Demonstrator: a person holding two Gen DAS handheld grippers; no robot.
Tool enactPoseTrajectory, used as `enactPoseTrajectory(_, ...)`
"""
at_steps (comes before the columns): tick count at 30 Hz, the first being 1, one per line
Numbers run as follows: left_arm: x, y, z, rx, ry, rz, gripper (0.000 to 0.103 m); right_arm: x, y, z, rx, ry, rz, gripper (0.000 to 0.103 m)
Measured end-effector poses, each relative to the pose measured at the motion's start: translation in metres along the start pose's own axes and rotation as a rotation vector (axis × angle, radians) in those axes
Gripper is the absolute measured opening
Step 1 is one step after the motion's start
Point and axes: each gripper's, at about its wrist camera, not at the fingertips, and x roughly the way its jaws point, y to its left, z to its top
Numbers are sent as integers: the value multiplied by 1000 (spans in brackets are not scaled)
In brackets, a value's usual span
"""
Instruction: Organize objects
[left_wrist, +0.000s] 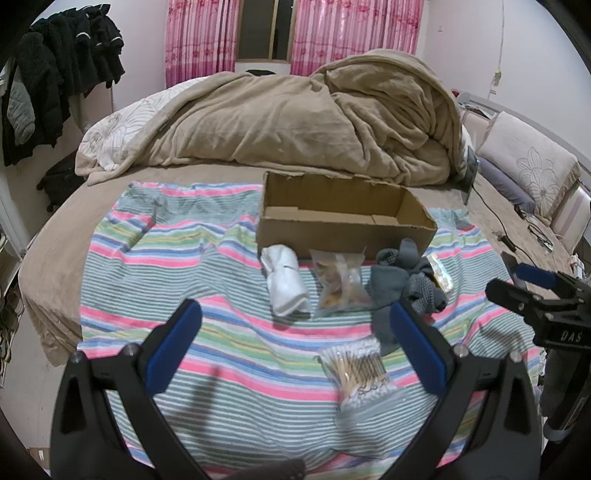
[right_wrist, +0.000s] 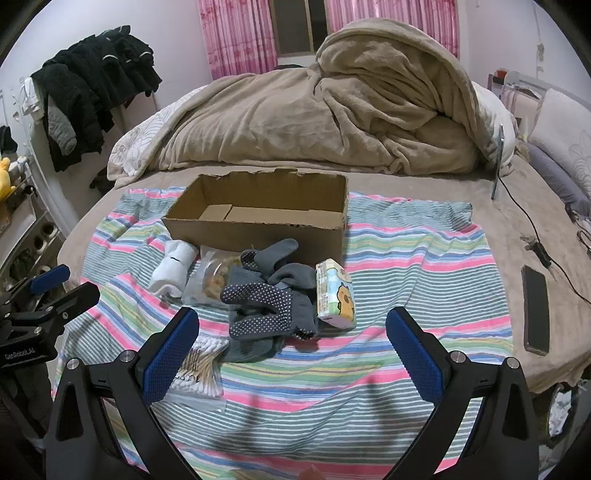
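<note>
An open, empty cardboard box (left_wrist: 343, 221) (right_wrist: 258, 218) stands on a striped cloth (left_wrist: 184, 258) (right_wrist: 406, 251) on the bed. In front of it lie a rolled white sock (left_wrist: 284, 280) (right_wrist: 173, 267), a clear bag of snacks (left_wrist: 340, 282) (right_wrist: 208, 280), grey dotted socks (left_wrist: 406, 280) (right_wrist: 266, 291), a tissue pack with a cartoon print (right_wrist: 336, 293) (left_wrist: 439, 273) and a bag of cotton swabs (left_wrist: 360, 373) (right_wrist: 197, 369). My left gripper (left_wrist: 295, 336) is open and empty above the cloth, with the swabs between its fingers. My right gripper (right_wrist: 291, 336) is open and empty, just short of the grey socks.
A heaped beige blanket (left_wrist: 295, 118) (right_wrist: 332, 110) lies behind the box. A dark phone (right_wrist: 535, 310) and cables lie on the bed at the right. Pillows (left_wrist: 528, 162) are at the far right. Dark clothes (left_wrist: 55, 74) hang at the left.
</note>
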Motion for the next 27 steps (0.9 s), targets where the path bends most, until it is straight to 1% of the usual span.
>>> enactPoseTrajectory(20, 5, 0, -1, -6, 9, 2, 102, 1, 1, 1, 3, 5, -4, 103)
enactPoseTrajectory(27, 6, 0, -1, -4, 6, -9, 102, 3, 0, 2, 5, 7, -5, 103)
